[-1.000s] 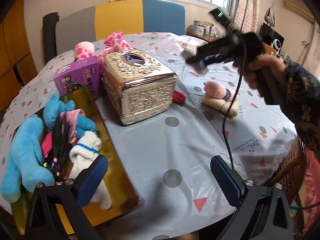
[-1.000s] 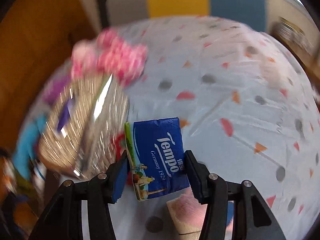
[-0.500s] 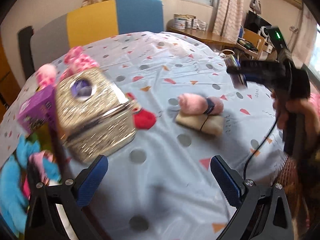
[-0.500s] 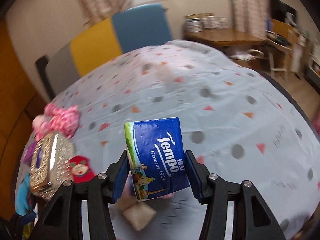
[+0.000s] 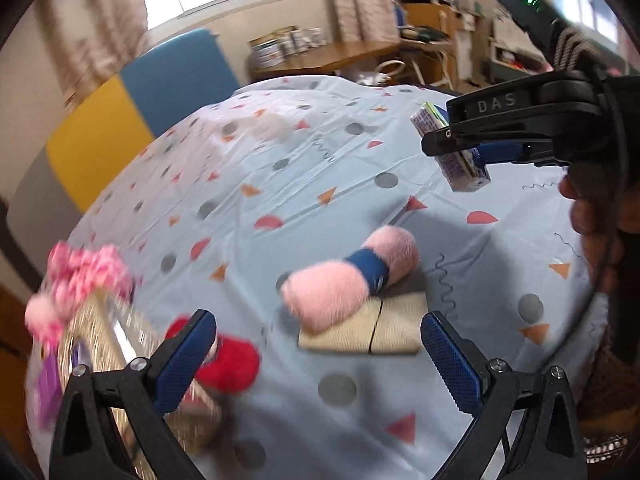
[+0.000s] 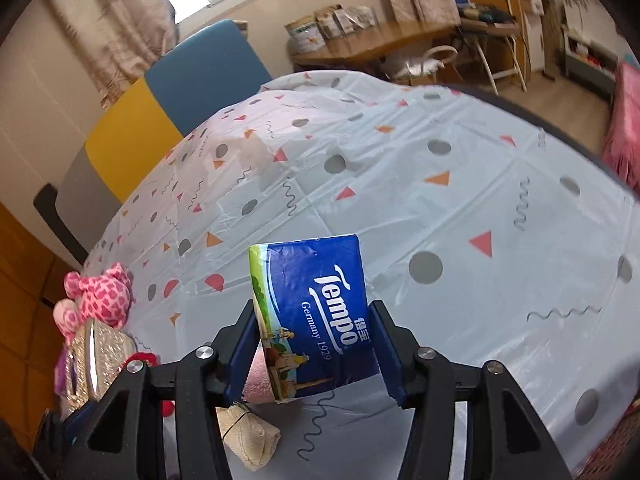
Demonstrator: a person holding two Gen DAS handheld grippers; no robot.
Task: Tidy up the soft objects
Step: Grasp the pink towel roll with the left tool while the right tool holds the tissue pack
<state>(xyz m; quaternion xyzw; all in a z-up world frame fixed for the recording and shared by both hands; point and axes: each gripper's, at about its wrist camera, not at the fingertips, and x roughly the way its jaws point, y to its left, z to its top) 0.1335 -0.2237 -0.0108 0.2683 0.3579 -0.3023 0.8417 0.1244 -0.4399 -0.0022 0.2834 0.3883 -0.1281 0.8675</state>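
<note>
From the left wrist camera, the left gripper (image 5: 316, 344) hangs over the table (image 5: 320, 168) with its jaws spread wide and nothing between them. Just beyond the blue pads (image 5: 182, 356) lies a pink roll (image 5: 344, 280) banded in dark blue, resting partly on a folded beige cloth (image 5: 380, 328). A red plush (image 5: 230, 364) sits to the left, close to the left pad, touching a blurred gold box (image 5: 96, 344); a pink spotted toy (image 5: 84, 276) lies behind that box. At upper right the right gripper (image 5: 460, 152) — held in a hand (image 5: 592, 220) — is raised above the table, clamped on a tissue pack (image 5: 464, 168), well apart from the roll below.

From the right wrist camera, the right gripper (image 6: 314, 344) has its jaws closed on both sides of the tissue pack (image 6: 316, 316), a blue Tempo packet held upright in the air over the spotted tablecloth (image 6: 440, 208). Below it, partly hidden, show the pink roll (image 6: 258, 388) and the beige cloth (image 6: 252, 440). At far left are the gold box (image 6: 94, 356), the pink spotted toy (image 6: 100, 296) beside it, and a sliver of the red plush (image 6: 140, 360). A yellow, blue and grey chair (image 6: 160, 120) stands at the table's far edge.
</note>
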